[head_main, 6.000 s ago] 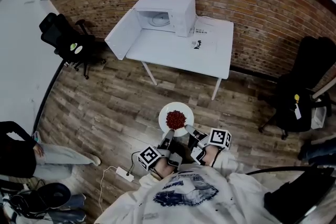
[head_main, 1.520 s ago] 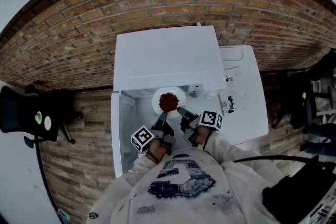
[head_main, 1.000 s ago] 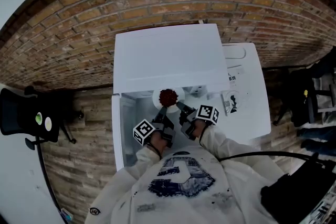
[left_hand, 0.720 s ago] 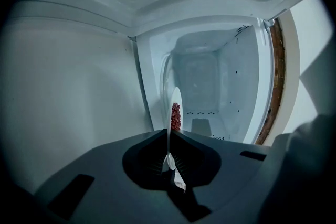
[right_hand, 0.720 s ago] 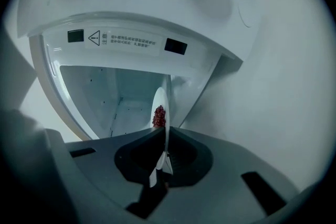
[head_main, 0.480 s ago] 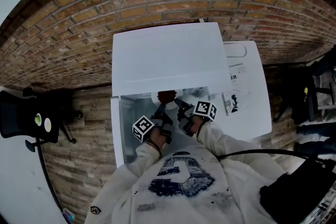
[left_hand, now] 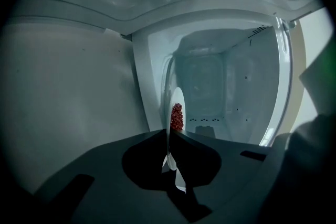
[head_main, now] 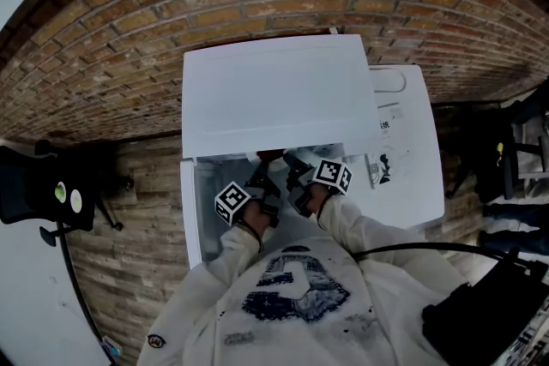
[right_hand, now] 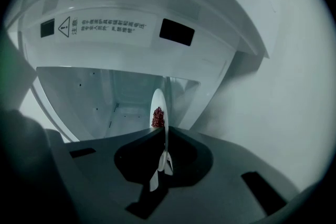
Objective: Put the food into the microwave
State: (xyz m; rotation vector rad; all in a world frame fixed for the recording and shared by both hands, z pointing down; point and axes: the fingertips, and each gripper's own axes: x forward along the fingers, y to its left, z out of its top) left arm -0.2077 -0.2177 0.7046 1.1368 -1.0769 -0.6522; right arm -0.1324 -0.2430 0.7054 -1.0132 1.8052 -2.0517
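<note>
A white plate (left_hand: 170, 128) with a heap of red food (left_hand: 177, 117) is held edge-on between both grippers. My left gripper (left_hand: 169, 136) is shut on one side of the rim, and my right gripper (right_hand: 164, 134) is shut on the opposite side of the plate (right_hand: 158, 105) beside the food (right_hand: 157, 117). The plate sits in the mouth of the open white microwave (head_main: 279, 90), whose cavity (left_hand: 226, 92) lies just beyond. In the head view the microwave top hides nearly all of the plate, and both grippers (head_main: 257, 182) (head_main: 296, 173) reach under its front edge.
The microwave door (head_main: 192, 214) stands swung open to the left, close beside my left gripper. The microwave rests on a white table (head_main: 416, 167) against a brick wall (head_main: 129, 30). A black office chair (head_main: 39, 189) stands far left, and dark bags lie at the right.
The person walked from the floor up to the microwave. In the last second both grippers pushed the plate forward, so it slid under the microwave's top edge and nearly out of the head view.
</note>
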